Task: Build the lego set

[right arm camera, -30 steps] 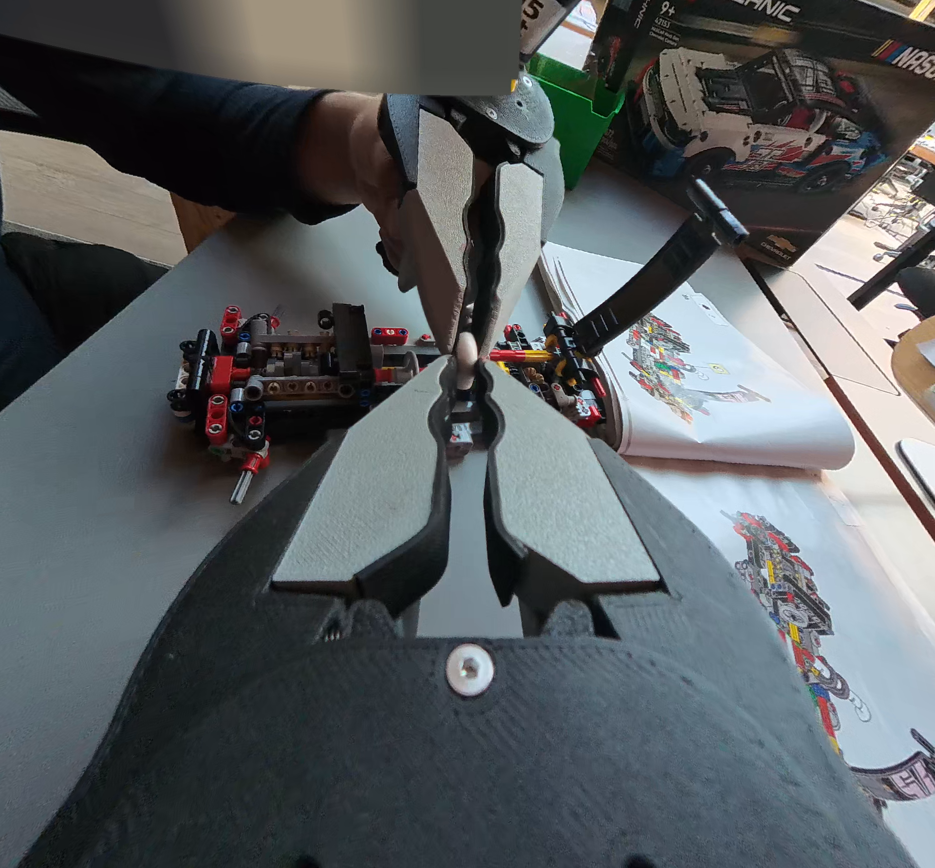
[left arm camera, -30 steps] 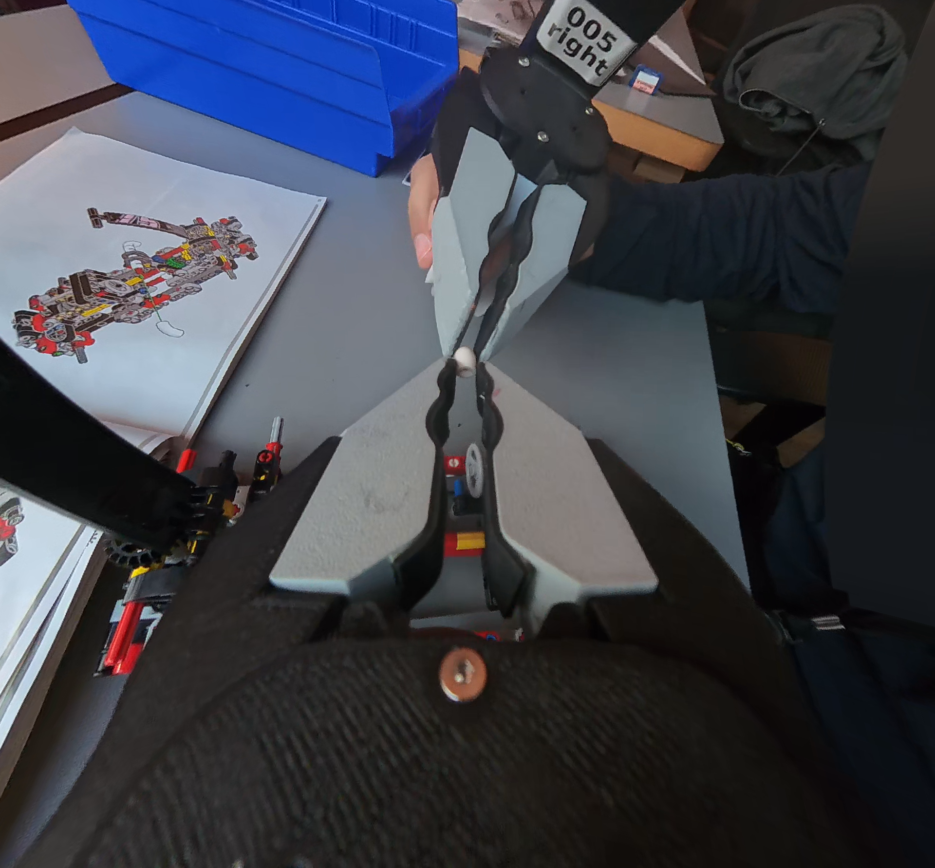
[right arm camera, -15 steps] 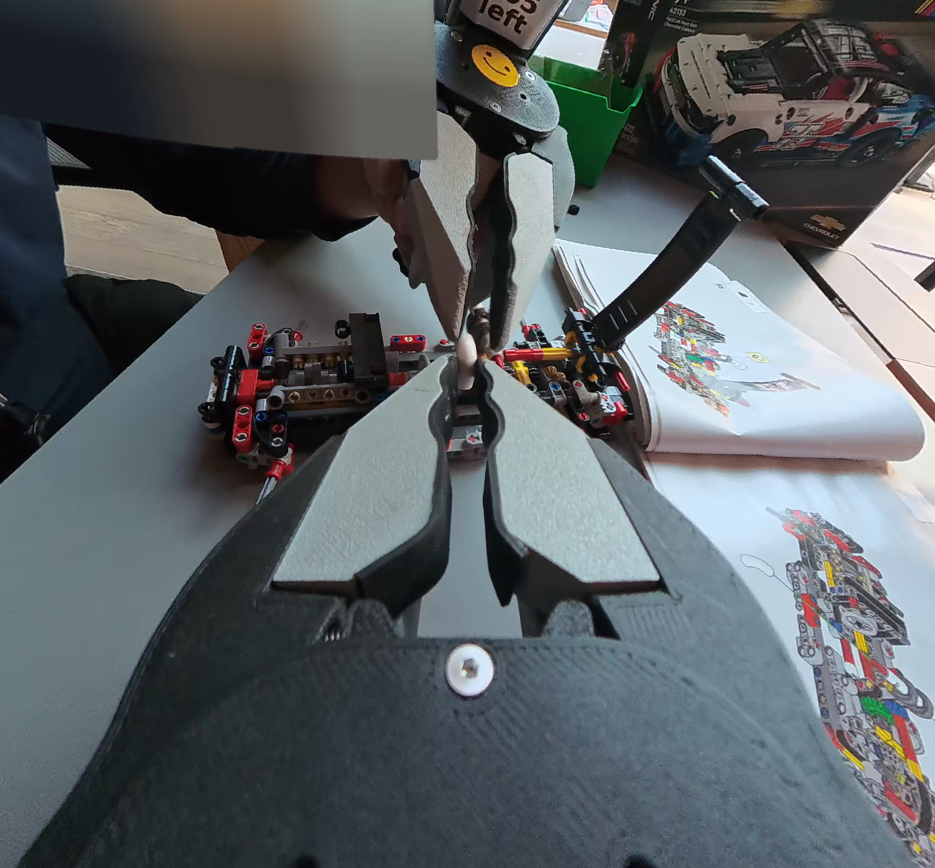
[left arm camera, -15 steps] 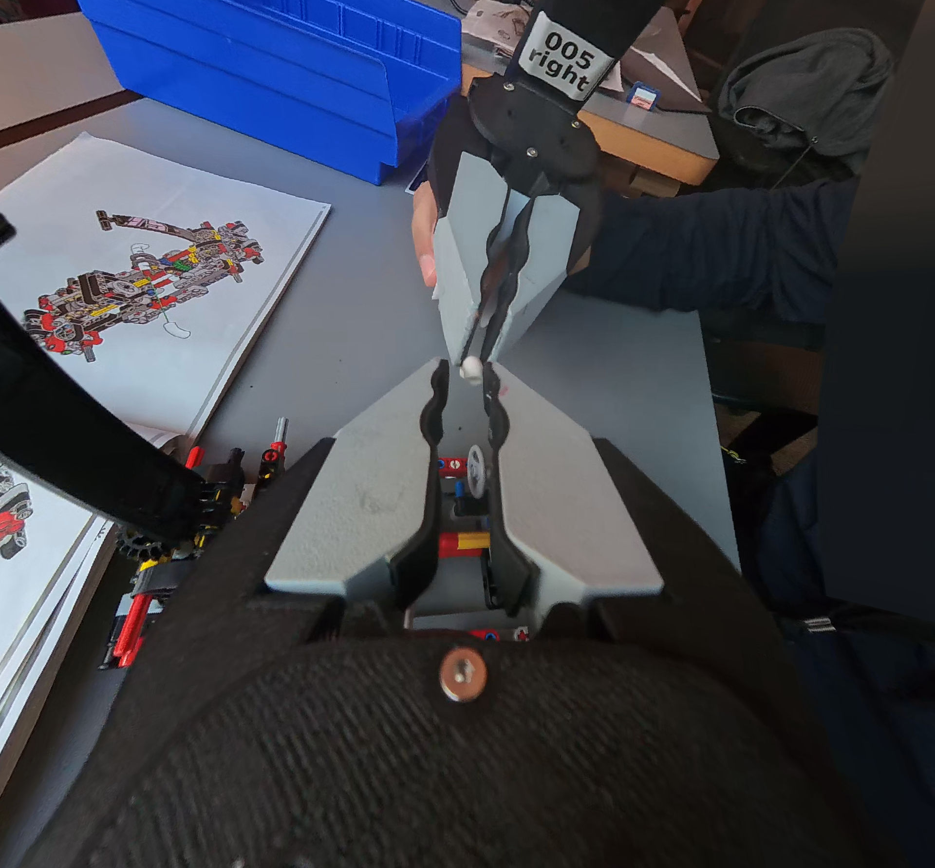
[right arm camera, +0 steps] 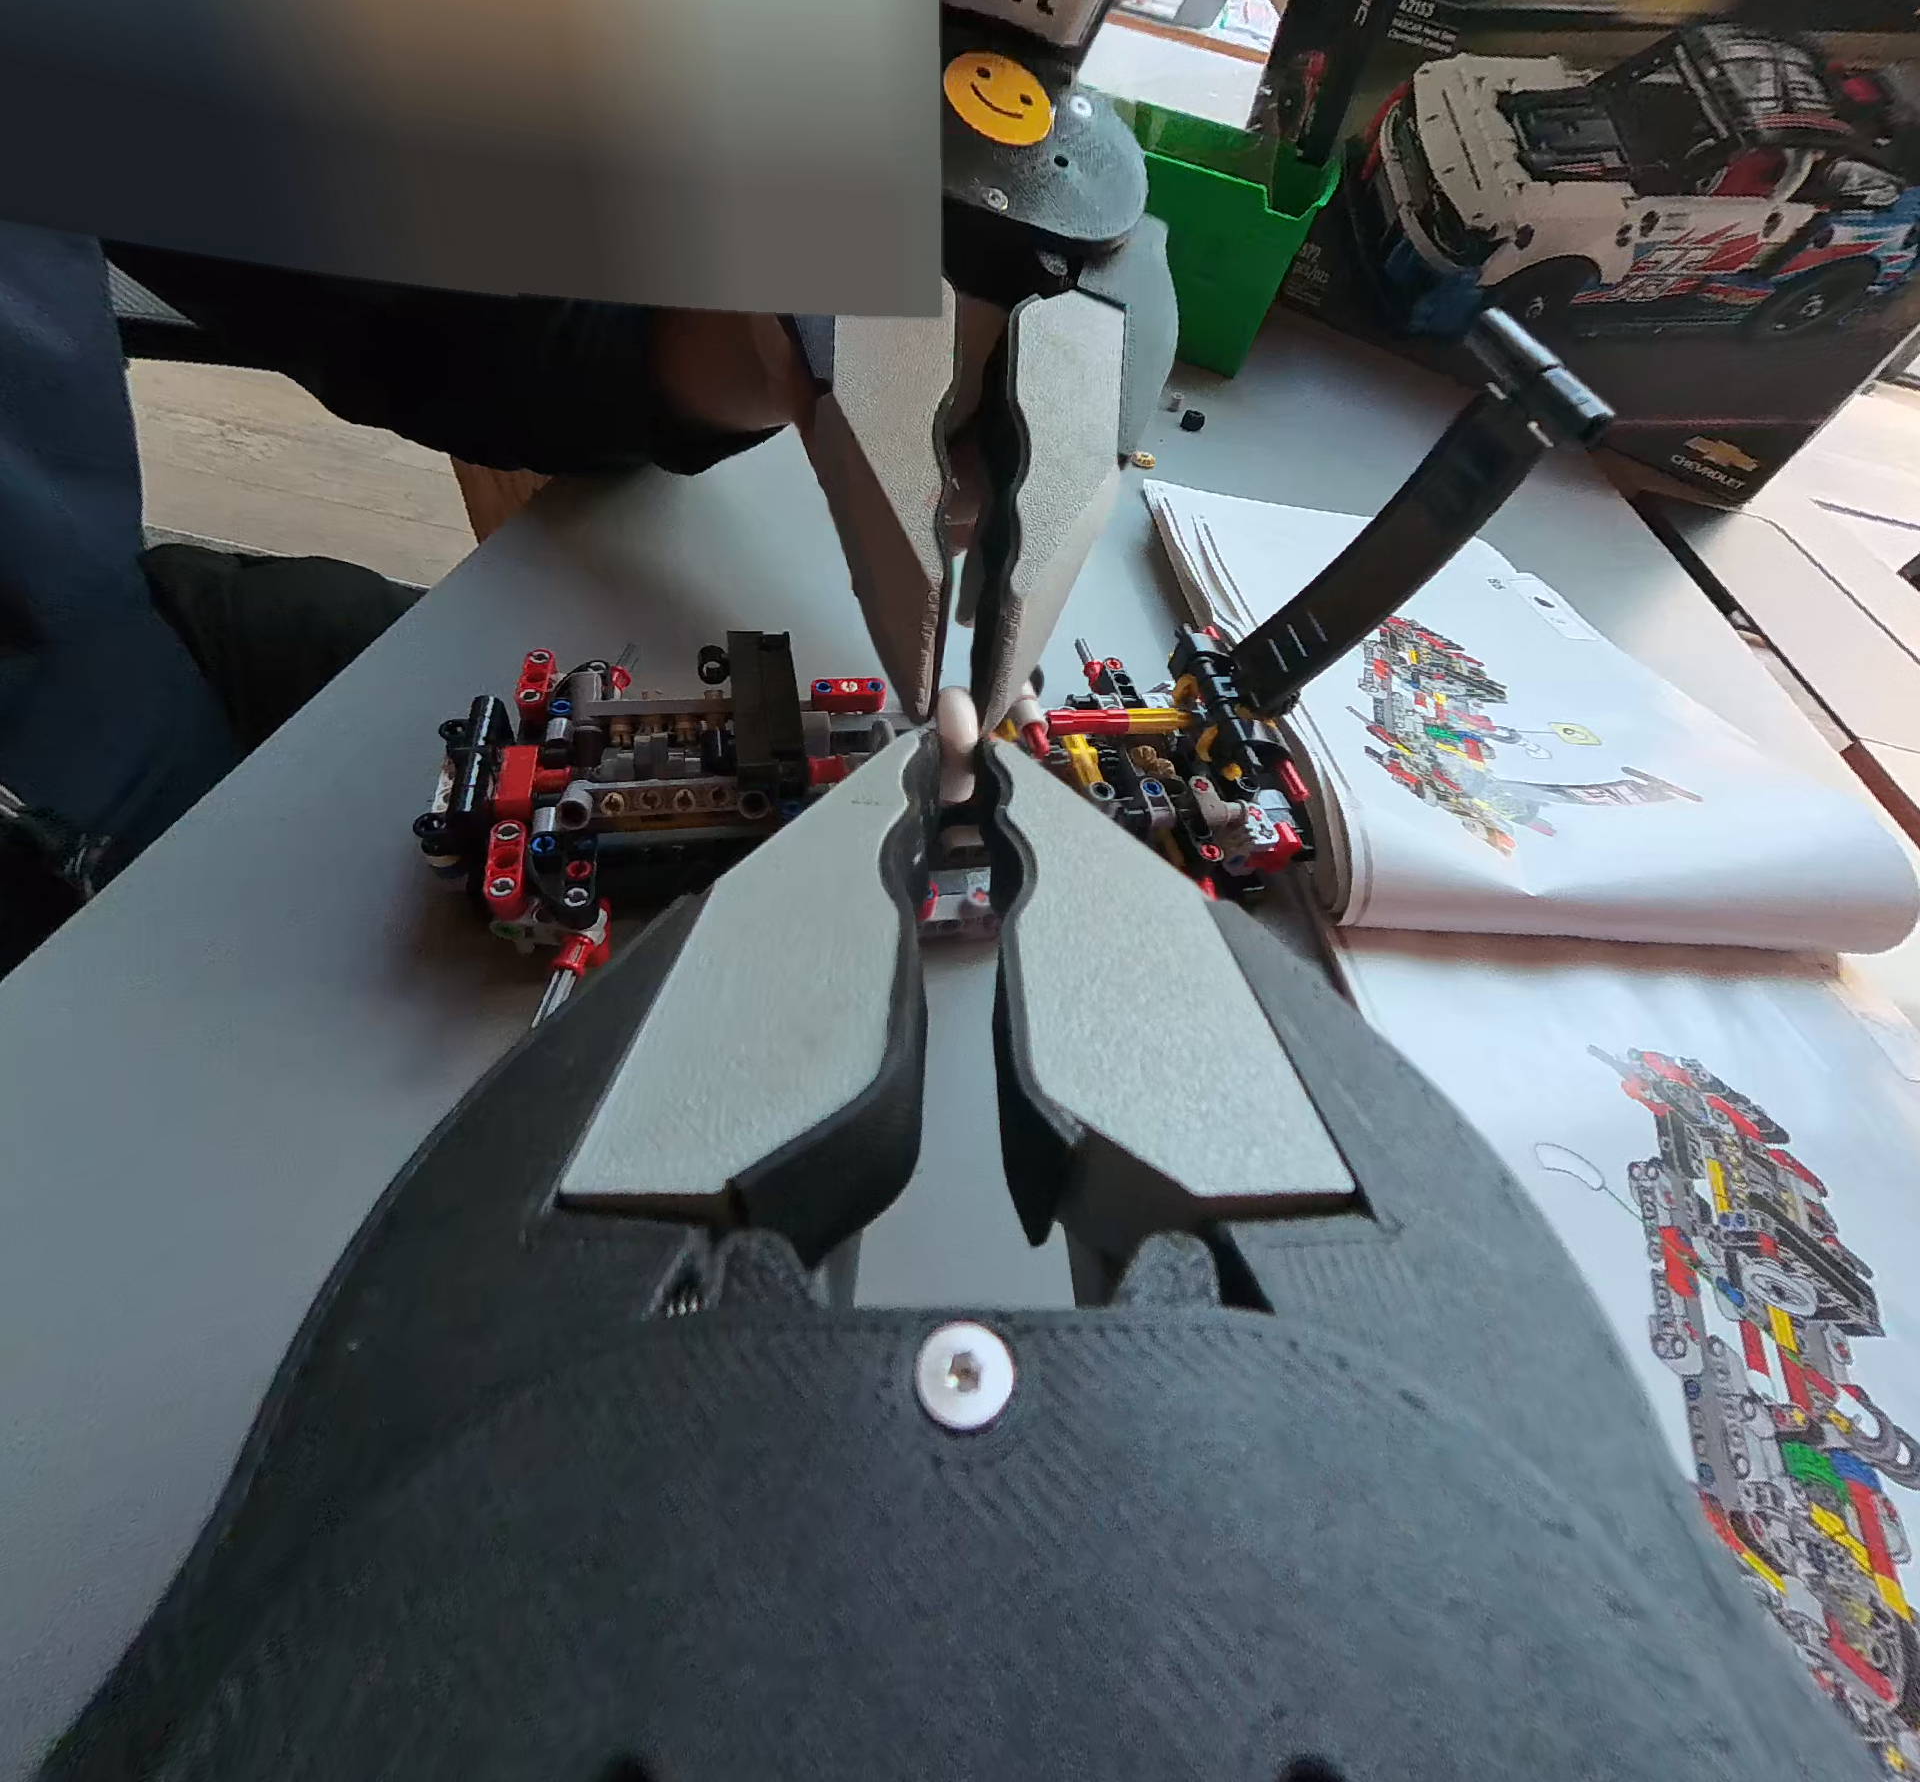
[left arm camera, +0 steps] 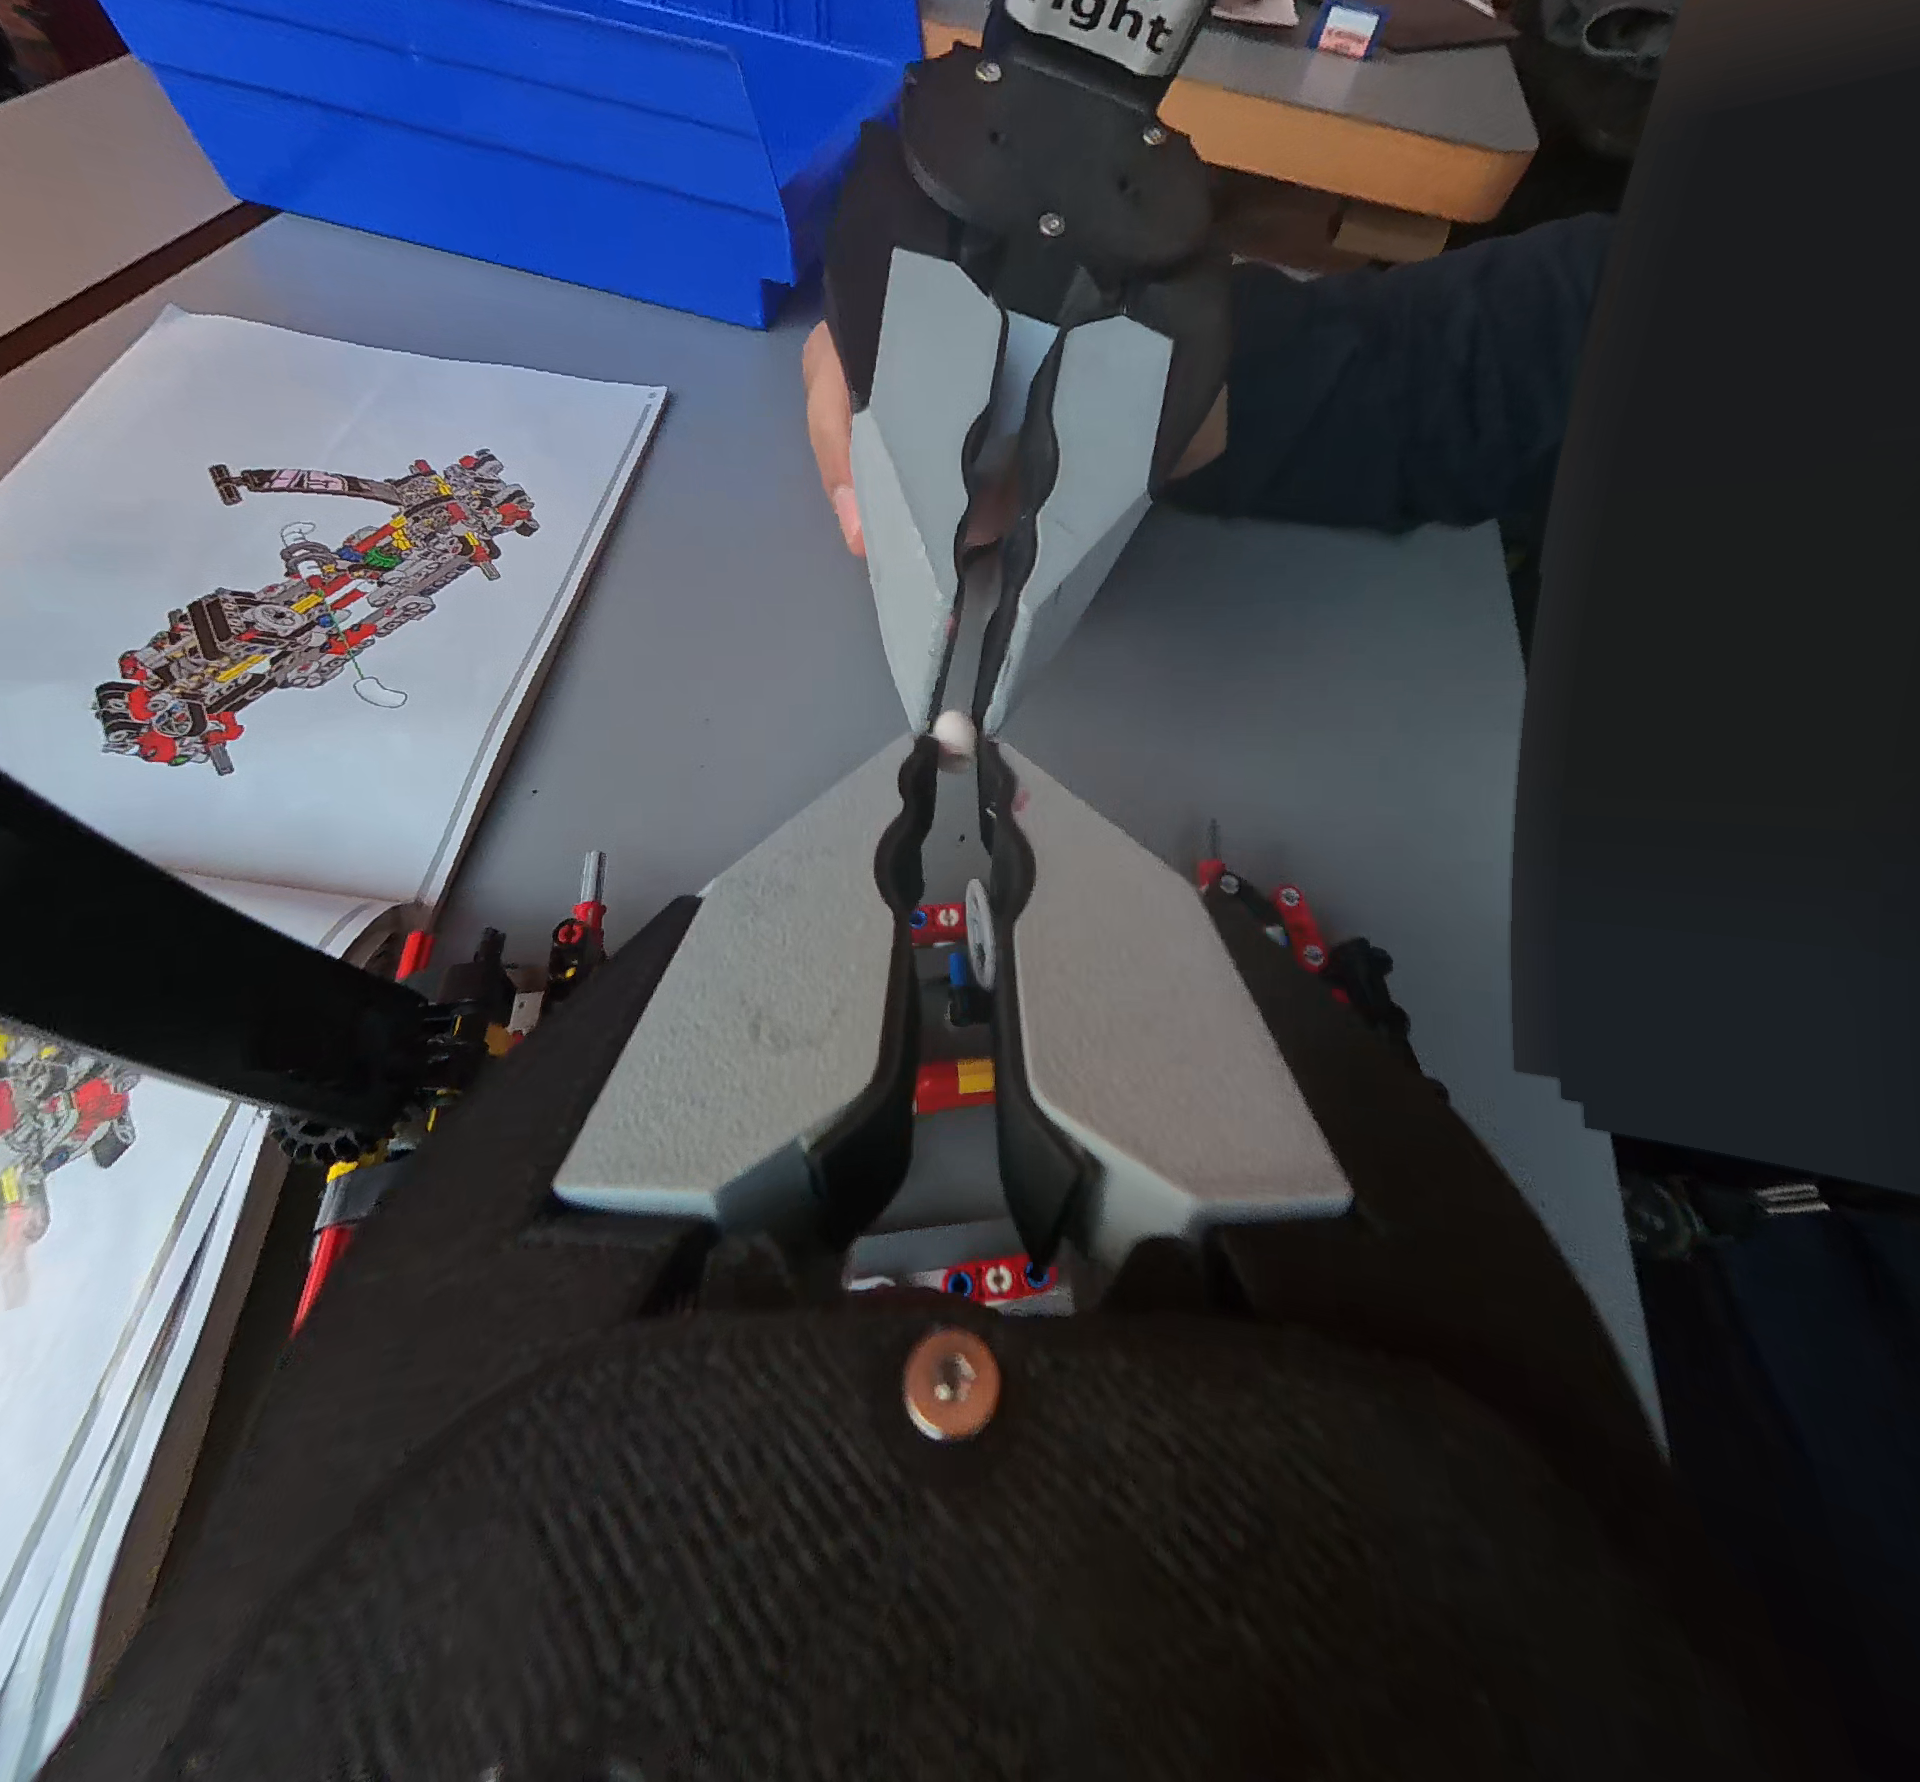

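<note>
grey table (right arm camera: 260, 1057) | brick model (right arm camera: 665, 776) | open booklet (right arm camera: 1558, 797) | blue bin (left arm camera: 499, 91)

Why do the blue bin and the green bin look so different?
The blue bin is long and low with a ribbed side wall, standing alone beyond the open booklet. The green bin is smaller and narrower, tucked right beside the toy car box. Both are open-topped plastic bins on the grey table.
</note>
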Action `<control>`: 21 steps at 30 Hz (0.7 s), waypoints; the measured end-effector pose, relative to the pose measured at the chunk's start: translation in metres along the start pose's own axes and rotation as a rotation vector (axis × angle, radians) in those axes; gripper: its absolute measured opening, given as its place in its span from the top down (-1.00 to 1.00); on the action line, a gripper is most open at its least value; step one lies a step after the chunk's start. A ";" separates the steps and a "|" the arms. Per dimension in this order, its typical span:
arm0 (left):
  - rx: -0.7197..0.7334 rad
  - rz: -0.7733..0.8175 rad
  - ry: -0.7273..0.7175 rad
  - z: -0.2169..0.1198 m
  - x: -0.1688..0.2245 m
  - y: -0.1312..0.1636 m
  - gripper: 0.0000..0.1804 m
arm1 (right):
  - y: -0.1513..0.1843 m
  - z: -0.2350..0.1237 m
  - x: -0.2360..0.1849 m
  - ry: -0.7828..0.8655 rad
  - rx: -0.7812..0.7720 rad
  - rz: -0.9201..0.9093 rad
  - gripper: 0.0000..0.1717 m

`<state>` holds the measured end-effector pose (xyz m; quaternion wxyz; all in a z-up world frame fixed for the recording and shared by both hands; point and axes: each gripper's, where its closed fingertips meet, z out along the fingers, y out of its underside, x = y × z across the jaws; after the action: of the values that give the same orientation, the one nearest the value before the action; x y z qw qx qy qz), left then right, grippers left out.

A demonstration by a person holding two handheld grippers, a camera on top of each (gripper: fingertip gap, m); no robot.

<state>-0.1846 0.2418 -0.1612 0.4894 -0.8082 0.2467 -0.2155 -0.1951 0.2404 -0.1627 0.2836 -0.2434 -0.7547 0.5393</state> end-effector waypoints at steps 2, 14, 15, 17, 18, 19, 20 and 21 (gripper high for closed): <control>-0.009 0.030 -0.010 0.000 0.001 0.001 0.94 | 0.001 0.001 -0.001 -0.006 -0.005 -0.003 0.96; 0.025 -0.021 -0.037 -0.001 -0.007 -0.004 0.94 | 0.001 0.001 0.007 0.058 -0.013 -0.021 0.96; 0.029 -0.022 -0.032 -0.002 -0.006 -0.004 0.94 | 0.000 0.001 0.007 0.057 -0.013 -0.016 0.96; 0.026 -0.023 -0.041 -0.008 -0.010 -0.005 0.83 | 0.002 -0.002 0.009 0.066 -0.019 -0.018 0.96; 0.017 -0.022 -0.061 -0.012 -0.015 -0.004 0.78 | 0.003 -0.003 0.010 0.068 -0.023 -0.016 0.96; 0.001 -0.022 -0.076 -0.018 -0.019 -0.002 0.75 | 0.005 -0.004 0.011 0.067 -0.029 -0.011 0.96; -0.018 -0.025 -0.088 -0.025 -0.023 0.001 0.73 | 0.007 -0.004 0.012 0.065 -0.038 -0.004 0.96; -0.026 -0.022 -0.120 -0.031 -0.029 0.001 0.73 | 0.011 -0.005 0.013 0.065 -0.050 0.003 0.96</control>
<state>-0.2256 0.2374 -0.1522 0.4903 -0.8287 0.2108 -0.1686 -0.2005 0.2555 -0.1694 0.3007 -0.2690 -0.7580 0.5125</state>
